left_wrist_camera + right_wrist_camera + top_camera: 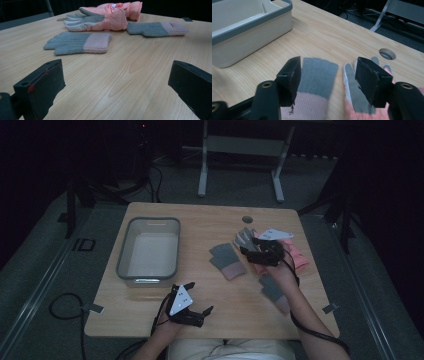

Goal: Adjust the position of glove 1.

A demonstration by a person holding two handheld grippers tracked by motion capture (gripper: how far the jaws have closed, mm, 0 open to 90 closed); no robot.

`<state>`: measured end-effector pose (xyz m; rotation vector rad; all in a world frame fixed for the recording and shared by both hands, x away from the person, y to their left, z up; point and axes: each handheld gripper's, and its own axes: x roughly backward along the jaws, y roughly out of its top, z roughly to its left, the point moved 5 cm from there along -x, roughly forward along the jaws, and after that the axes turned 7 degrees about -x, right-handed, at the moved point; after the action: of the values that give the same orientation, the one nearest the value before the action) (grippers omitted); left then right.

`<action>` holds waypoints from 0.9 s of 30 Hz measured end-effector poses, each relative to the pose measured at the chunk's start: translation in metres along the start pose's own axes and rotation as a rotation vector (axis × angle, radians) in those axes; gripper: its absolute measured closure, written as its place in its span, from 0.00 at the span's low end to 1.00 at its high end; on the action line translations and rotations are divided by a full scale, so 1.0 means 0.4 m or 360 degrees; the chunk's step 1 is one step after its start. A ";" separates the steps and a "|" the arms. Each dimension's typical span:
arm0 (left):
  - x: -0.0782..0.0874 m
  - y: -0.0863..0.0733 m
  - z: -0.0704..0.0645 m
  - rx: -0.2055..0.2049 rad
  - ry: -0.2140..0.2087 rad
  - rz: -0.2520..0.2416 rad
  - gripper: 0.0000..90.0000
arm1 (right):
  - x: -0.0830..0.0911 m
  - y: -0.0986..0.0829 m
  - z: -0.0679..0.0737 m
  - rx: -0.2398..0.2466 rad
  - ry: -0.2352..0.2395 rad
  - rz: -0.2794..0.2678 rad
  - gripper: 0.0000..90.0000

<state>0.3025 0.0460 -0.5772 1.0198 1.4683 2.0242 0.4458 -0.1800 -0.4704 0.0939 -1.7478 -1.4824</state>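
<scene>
Pink ski glove (300, 257) under right gripper (250, 251)

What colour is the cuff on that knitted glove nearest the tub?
Pale pink, on a grey knitted glove; the left gripper view shows it best.

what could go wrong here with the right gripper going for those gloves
1. The right gripper hangs open between a grey knit glove and the pink padded glove; closing here might pinch both, or neither.
2. The padded glove lies on another pink one, so lifting it may drag its partner.
3. The bin sits across the table; a loose grip could drop the glove on the way.
</scene>
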 end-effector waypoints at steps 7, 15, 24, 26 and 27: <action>0.001 0.000 0.001 0.0003 -0.0001 -0.0005 0.00 | -0.065 0.002 0.011 0.0049 0.0050 0.0055 0.51; 0.002 0.000 0.002 0.0007 -0.0005 -0.0011 0.00 | -0.191 -0.047 0.025 0.0113 0.0225 0.0289 0.64; 0.002 0.000 0.001 0.0009 -0.0004 -0.0013 0.00 | -0.266 -0.092 -0.002 0.0112 0.0188 0.0431 0.67; 0.002 0.000 0.001 0.0008 -0.0005 -0.0012 0.00 | -0.272 -0.095 -0.003 0.0122 0.0181 0.0438 0.66; 0.002 0.000 0.002 0.0012 -0.0010 -0.0010 0.00 | -0.278 -0.096 -0.002 0.0132 0.0180 0.0441 0.66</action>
<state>0.3026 0.0469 -0.5769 1.0227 1.4754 2.0109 0.5028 -0.1327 -0.5617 -0.0210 -1.6564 -1.1824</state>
